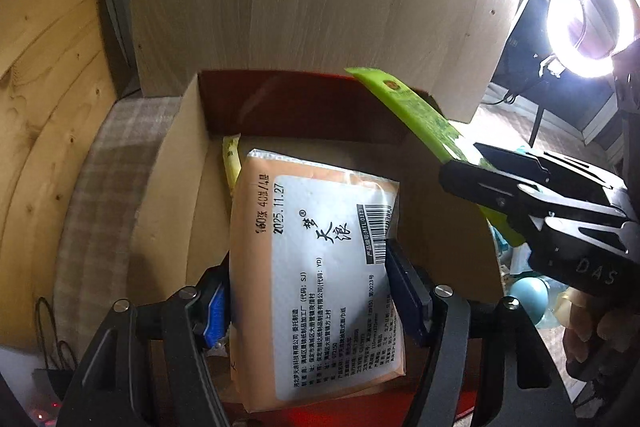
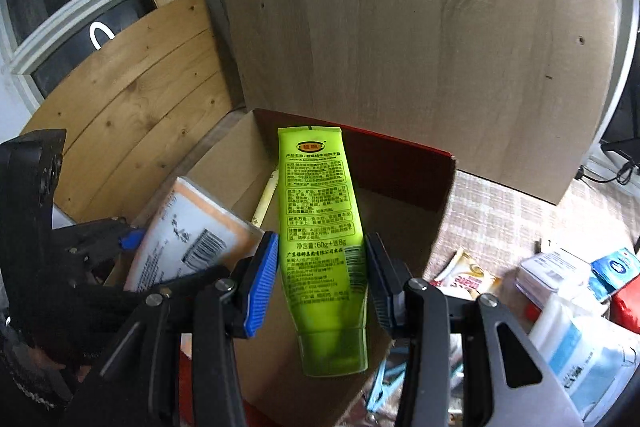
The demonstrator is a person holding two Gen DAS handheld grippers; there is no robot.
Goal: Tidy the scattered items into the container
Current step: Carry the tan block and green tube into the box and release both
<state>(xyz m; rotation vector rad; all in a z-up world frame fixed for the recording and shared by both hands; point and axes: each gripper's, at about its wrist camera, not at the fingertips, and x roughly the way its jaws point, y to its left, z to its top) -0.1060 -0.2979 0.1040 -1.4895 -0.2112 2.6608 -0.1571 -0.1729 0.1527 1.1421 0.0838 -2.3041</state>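
Left claw (image 1: 308,291) pinches an orange plastic-wrapped tissue pack (image 1: 316,267) by its sides, long axis running six to twelve o'clock, over the open brown cardboard box (image 1: 180,187). Inside, a pale yellow stick packet (image 1: 231,159) lies at eleven o'clock. Right claw (image 2: 322,281) pinches a lime-green plastic tube (image 2: 320,227), cap at six, crimped end at twelve, above the same box.
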